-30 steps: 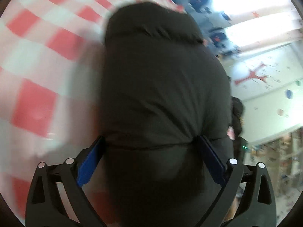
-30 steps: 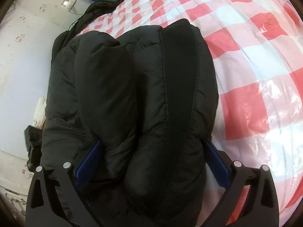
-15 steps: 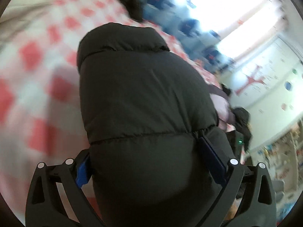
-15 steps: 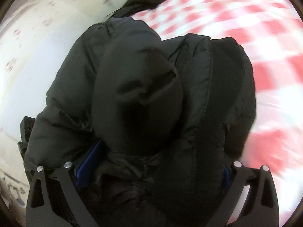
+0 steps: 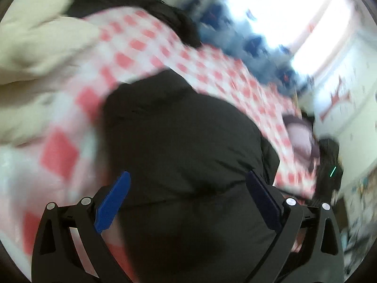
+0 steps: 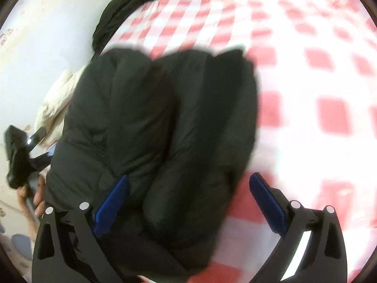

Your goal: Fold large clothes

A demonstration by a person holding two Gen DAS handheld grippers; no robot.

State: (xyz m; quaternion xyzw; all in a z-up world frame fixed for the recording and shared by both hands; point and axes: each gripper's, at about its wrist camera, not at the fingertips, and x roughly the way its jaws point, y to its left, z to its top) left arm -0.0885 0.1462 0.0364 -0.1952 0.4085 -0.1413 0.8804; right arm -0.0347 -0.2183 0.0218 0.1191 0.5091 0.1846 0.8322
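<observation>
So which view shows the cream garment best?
Left wrist view: the cream garment fills the upper left beside the checkered cover, though blurred. The right wrist view shows only a sliver behind the black jacket.

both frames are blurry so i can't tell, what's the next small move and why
Probably draw both grippers back off the jacket. The left gripper and right gripper have open jaws, and the jacket lies bundled on the checked cover, so it looks released.

Black puffer jacket (image 5: 183, 146) between claw (image 5: 186, 188) fingers

Both wrist views close above one jacket (image 5: 179, 146) — opposite ends
</observation>
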